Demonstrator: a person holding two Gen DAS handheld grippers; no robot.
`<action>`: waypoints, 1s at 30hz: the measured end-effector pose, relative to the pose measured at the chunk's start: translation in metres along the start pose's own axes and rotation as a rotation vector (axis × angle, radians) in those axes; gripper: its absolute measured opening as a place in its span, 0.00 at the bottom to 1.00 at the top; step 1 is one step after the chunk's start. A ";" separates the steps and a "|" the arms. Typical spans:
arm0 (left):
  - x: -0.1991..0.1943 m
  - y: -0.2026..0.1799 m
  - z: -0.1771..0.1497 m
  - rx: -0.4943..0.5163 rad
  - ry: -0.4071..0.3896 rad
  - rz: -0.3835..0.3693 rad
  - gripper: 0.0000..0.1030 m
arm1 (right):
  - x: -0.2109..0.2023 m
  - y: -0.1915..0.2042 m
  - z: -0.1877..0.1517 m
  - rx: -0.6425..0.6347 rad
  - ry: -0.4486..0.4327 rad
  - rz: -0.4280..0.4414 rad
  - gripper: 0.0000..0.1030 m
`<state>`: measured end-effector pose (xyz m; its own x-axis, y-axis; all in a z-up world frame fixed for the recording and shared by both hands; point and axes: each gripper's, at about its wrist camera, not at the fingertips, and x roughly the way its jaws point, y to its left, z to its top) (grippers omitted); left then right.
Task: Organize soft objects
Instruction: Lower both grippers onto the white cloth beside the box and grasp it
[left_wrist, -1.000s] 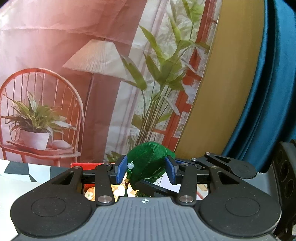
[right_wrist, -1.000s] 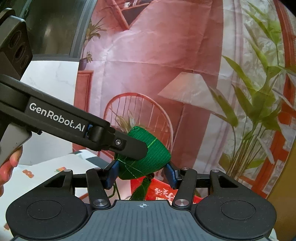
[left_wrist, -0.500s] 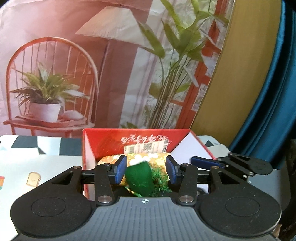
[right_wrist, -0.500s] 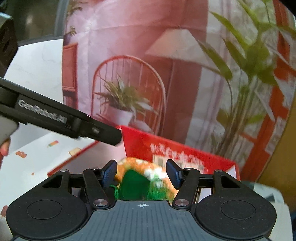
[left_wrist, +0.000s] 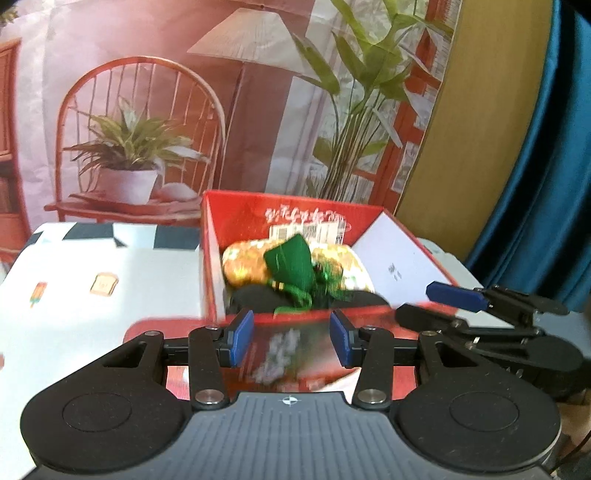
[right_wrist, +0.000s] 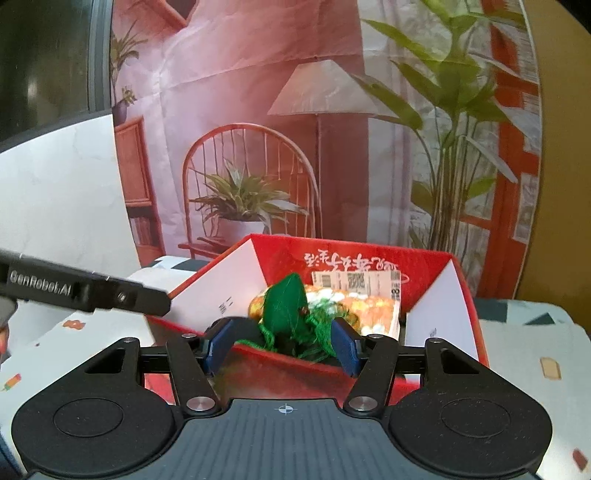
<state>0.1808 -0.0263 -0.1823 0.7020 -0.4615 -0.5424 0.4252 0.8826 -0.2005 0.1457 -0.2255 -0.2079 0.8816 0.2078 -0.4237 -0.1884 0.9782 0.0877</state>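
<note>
A green drawstring pouch lies inside the open red box, on top of an orange-gold patterned soft bundle and a black soft item. My left gripper hovers in front of the box's near wall, open, with nothing between its blue pads. My right gripper is open at the near rim; the pouch's green cords hang between its pads, which do not press on it. The left gripper's black finger shows in the right wrist view.
The box stands on a table with a white cloth printed with small pictures. A printed backdrop of a chair, lamp and plants hangs close behind. A blue curtain hangs at the right. White box flaps stand open.
A second ago both grippers held the green pouch up in the air. They came down toward the red box, let the pouch go, and it now lies in the box.
</note>
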 end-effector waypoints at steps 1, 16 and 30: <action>-0.003 -0.001 -0.007 -0.002 0.001 0.004 0.46 | -0.005 0.001 -0.005 0.008 0.001 0.003 0.53; 0.012 0.003 -0.092 -0.034 0.159 0.041 0.46 | -0.023 0.011 -0.107 0.009 0.229 -0.061 0.49; 0.022 0.007 -0.104 -0.093 0.181 0.017 0.46 | -0.024 -0.014 -0.119 0.091 0.242 -0.210 0.50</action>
<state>0.1393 -0.0209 -0.2806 0.5907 -0.4303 -0.6826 0.3536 0.8984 -0.2604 0.0758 -0.2440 -0.3065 0.7666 0.0054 -0.6421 0.0358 0.9981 0.0511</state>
